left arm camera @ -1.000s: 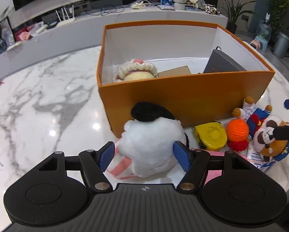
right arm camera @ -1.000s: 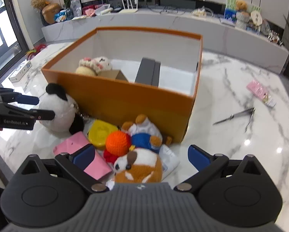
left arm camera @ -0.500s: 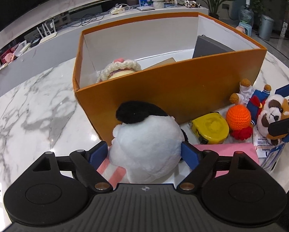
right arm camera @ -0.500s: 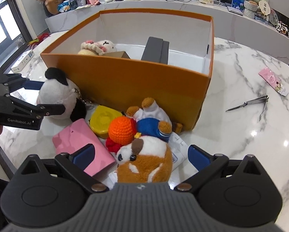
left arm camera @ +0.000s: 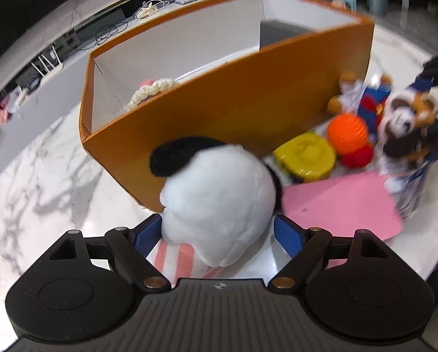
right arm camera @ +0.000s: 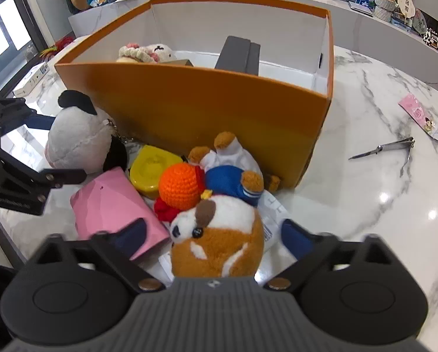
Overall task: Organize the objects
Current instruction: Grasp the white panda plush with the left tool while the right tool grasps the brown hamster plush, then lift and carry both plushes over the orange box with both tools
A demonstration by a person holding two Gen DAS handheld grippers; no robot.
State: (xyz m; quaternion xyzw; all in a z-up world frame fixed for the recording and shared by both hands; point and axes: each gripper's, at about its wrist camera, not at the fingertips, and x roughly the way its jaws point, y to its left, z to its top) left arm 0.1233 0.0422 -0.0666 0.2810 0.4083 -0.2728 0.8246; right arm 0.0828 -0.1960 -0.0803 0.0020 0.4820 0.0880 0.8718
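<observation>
The left tongs (left arm camera: 217, 231) gape around the white plush (left arm camera: 219, 205), closing slightly; the right tongs (right arm camera: 213, 234) are closing around the brown plush (right arm camera: 219, 234), orange box (right arm camera: 207, 111) straight ahead.

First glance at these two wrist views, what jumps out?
The big orange box fills the middle of the marble table, with a cream crocheted plush and a dark grey case already inside. In front of it lies a bright jumble of toys. The left gripper straddles the white panda plush; the right gripper is closing around the brown-and-white plush.
</observation>
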